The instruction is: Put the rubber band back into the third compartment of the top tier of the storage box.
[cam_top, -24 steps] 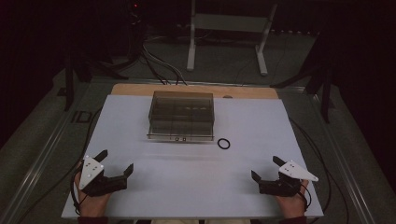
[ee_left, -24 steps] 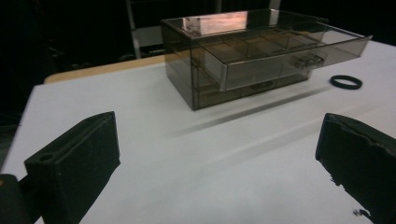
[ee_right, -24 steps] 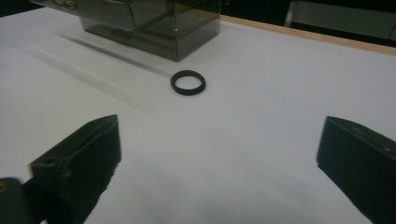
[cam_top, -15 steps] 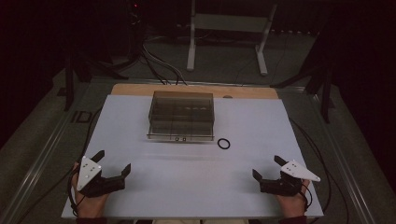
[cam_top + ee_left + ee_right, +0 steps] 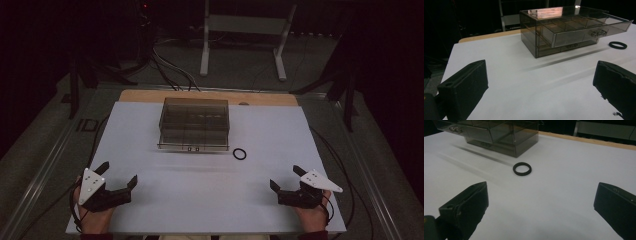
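Note:
A smoky clear drawer box (image 5: 195, 122) (image 5: 559, 30) (image 5: 499, 135) stands at the back middle of the white table (image 5: 200, 190). Its top drawer (image 5: 594, 33) is pulled partly out. A black ring (image 5: 239, 153) (image 5: 617, 45) (image 5: 522, 168) lies flat just right of the box's front. My left gripper (image 5: 117, 174) (image 5: 540, 85) rests at the near left corner, open and holding nothing. At the near right my right gripper (image 5: 286, 177) (image 5: 541, 207) is also open, with the ring some way ahead of its jaws.
A wooden strip (image 5: 210, 95) runs along the table's far edge. Behind it stand a white metal frame (image 5: 240, 40) and cables (image 5: 170, 70) on the dark floor. Cables (image 5: 345, 165) also trail along both sides of the table.
Both grippers have shifted only slightly near the front edge; the box and the ring have not moved.

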`<state>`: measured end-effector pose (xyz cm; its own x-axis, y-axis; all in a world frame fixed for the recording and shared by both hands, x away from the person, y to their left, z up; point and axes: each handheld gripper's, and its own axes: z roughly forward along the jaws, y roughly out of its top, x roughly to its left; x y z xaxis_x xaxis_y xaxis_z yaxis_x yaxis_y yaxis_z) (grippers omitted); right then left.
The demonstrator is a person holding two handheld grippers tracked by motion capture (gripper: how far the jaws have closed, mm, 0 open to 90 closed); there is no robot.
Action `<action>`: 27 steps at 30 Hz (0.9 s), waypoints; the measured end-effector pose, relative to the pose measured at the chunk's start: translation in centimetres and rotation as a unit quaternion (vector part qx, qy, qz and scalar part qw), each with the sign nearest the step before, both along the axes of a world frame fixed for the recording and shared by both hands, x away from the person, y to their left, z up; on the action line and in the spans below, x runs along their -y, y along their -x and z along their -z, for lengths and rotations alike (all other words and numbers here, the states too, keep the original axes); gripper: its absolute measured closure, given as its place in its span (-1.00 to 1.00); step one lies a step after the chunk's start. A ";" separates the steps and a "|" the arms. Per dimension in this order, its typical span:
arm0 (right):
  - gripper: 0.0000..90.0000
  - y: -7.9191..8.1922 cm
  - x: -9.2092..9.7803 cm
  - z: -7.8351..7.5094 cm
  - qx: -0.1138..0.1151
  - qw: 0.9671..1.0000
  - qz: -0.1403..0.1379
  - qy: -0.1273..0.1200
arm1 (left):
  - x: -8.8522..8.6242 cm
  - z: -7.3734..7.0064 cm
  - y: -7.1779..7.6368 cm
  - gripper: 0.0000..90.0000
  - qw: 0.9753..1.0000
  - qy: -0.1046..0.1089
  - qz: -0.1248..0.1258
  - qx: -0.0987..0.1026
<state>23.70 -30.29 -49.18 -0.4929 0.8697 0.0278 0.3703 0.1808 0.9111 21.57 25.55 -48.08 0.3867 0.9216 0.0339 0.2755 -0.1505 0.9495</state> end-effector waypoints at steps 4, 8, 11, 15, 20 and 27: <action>-1.00 -0.2 -0.2 -0.2 -0.006 1.000 0.000 0.005 | 0.3 0.1 0.0 -0.99 1.000 -0.012 -0.003 -0.001; -1.00 -0.5 -0.4 -0.6 -0.007 1.000 -0.001 0.004 | 0.4 0.1 0.0 -0.99 1.000 -0.016 -0.003 0.000; -1.00 -0.9 -0.6 -1.2 -0.003 1.000 -0.003 0.010 | 0.5 0.2 0.0 -0.99 1.000 -0.017 -0.004 0.000; -1.00 -1.5 -0.7 -2.0 -0.004 1.000 -0.006 0.007 | 0.7 0.2 0.0 -0.99 1.000 -0.024 0.000 -0.001; -1.00 -2.5 -1.1 -2.9 -0.003 1.000 -0.009 0.012 | 1.2 0.2 -0.3 -0.99 1.000 -0.030 0.008 -0.003; -1.00 -4.2 -1.7 -3.9 -0.004 1.000 -0.010 0.014 | 1.4 0.1 -0.4 -0.99 0.999 -0.030 0.009 -0.004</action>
